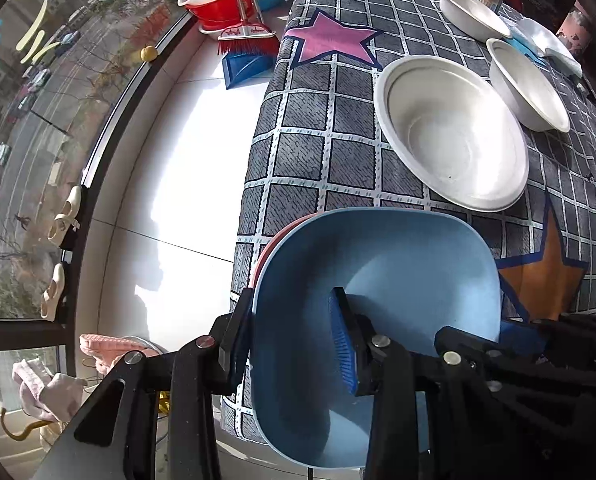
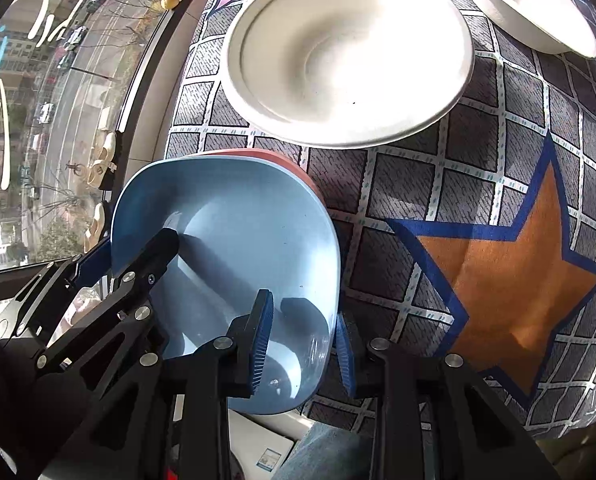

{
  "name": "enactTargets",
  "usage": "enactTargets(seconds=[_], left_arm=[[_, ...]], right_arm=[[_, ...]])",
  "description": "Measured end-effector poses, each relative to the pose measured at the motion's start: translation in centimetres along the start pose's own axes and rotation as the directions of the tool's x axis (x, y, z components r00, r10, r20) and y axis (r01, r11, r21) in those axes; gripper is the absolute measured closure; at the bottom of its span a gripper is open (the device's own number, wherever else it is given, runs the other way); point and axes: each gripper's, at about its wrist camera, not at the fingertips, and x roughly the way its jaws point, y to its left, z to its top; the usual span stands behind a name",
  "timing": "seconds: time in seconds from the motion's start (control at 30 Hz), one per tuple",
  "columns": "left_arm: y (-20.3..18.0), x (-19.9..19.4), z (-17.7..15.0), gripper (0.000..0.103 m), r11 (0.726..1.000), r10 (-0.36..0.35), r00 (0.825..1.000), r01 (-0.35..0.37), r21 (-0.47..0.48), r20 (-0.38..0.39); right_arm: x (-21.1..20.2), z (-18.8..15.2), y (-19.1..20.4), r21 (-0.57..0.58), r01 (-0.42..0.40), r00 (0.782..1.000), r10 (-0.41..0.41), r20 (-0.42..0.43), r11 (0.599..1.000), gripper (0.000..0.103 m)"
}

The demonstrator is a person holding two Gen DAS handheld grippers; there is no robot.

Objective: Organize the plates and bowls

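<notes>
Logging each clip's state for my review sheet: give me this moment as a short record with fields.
surface: checked tablecloth with stars
stack: blue plate on pink plate, at the table edge
white bowls: three, empty, apart from the stack
left gripper: fingers straddle the blue plate's rim, inner one clear of it
right gripper: fingers straddle another side of the rim; grip unclear

pink plate mostly hidden under blue plate

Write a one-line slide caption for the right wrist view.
Two grippers straddle opposite rims of a blue plate stacked on a pink plate, near a white bowl on the checked cloth.
</notes>
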Motion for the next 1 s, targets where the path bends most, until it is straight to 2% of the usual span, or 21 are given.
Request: enactTargets(seconds=[0.07, 0.13, 0.17, 0.2, 0.23, 0.3, 0.53, 0.73, 0.9, 1.0], left_arm=[[0.3, 0.1, 0.2, 0.057, 1.0, -0.001, 1.0, 0.001, -0.017, -0.004], [0.7, -0.1, 0.2, 0.036, 0.999, 0.022, 1.0, -0.022, -0.038, -0.001], [0.9, -0.3, 0.2, 0.032, 0.998, 0.032, 0.999, -0.032, -0.046, 0.008], [1.1, -0.5, 0.1, 0.03, 0.998, 0.041, 0.999, -0.04, -0.054, 0.018], [1.3, -0.6, 0.0, 0.027, 0.997, 0.044, 0.999, -0.043, -0.06, 0.02], [1.5, -0.7, -0.1, 0.023, 0.997, 0.029, 0.999, -0.028, -0.07, 0.015], [-1.4, -1.1, -0.6, 0.023, 1.0, 0.014, 1.0, -0.014, -0.009, 0.005], [-3.6, -0.9, -0.8, 0.023, 1.0, -0.006, 1.0, 0.006, 0.017, -0.015], [-3.7, 0.1, -1.1, 0.023, 0.999, 0.038, 0.998, -0.036, 0.028, -0.049], [-2.3, -1.0, -0.8, 0.022, 0.998, 0.067, 0.998, -0.067, -0.003, 0.002]], right_arm=[[0.4, 0.3, 0.5, 0.003, -0.002, 1.0, 0.002, 0.005, 1.0, 0.07], [-0.1, 0.2, 0.1, 0.005, -0.013, 1.0, 0.012, 0.01, 1.0, 0.07], [0.1, 0.4, 0.3, 0.004, -0.015, 1.0, 0.015, 0.012, 1.0, 0.07], [0.2, 0.4, 0.3, 0.003, -0.016, 1.0, 0.016, 0.015, 1.0, 0.062], [-0.2, 0.3, -0.2, 0.003, -0.002, 1.0, 0.002, 0.021, 1.0, 0.044], [-0.5, 0.3, -0.7, 0.003, 0.006, 0.999, -0.006, 0.049, 1.0, 0.026], [-0.3, 0.2, -3.5, 0.068, 0.027, 0.998, -0.03, 0.048, 0.997, 0.025], [-0.1, 0.4, -4.3, 0.102, 0.048, 0.997, -0.054, 0.061, 0.994, 0.025], [0.4, 0.4, -4.0, 0.064, 0.073, 0.996, -0.075, 0.039, 0.995, 0.025], [0.3, 0.2, -3.8, 0.062, 0.073, 0.995, -0.077, 0.059, 0.995, 0.025]])
